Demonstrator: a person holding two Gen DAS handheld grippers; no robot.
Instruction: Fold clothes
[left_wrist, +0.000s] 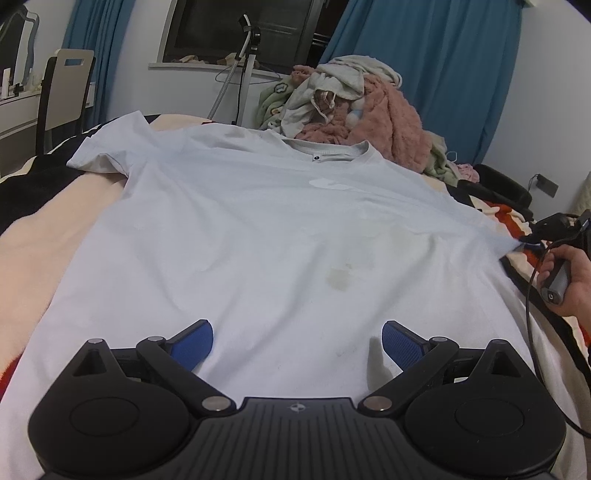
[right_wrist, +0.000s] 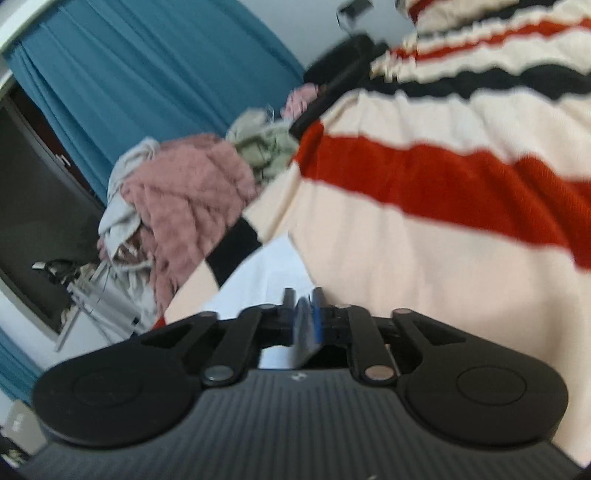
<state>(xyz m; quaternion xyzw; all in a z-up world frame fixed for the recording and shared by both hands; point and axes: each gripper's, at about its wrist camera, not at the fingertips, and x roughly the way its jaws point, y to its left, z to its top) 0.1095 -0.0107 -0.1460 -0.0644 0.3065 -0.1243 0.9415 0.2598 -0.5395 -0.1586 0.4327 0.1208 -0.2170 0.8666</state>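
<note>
**White tee lying flat, right sleeve being pulled out**

I am looking down the left claw (left_wrist: 297, 343), and it is hovering wide apart over the lower part of the white T-shirt (left_wrist: 258, 240), gripping nothing. The shirt is lying spread face up on the bed, on a striped blanket (right_wrist: 443, 221), collar away from me, its left sleeve (left_wrist: 107, 147) lying out flat. No fold is showing anywhere in the body of the shirt.

Over on the right, the right claw (right_wrist: 308, 314) is pinched narrow on a bit of white cloth, which I am reading as the shirt's right sleeve edge (left_wrist: 506, 240); in the left view that edge is stretching taut toward it, with a hand (left_wrist: 569, 280) gripping the handle.

I am judging this as the spreading and smoothing stage: the shirt is flat, and all of its folds are left to make. Behind it, a pile of clothes (left_wrist: 351, 99) is sitting unfolded.
</note>
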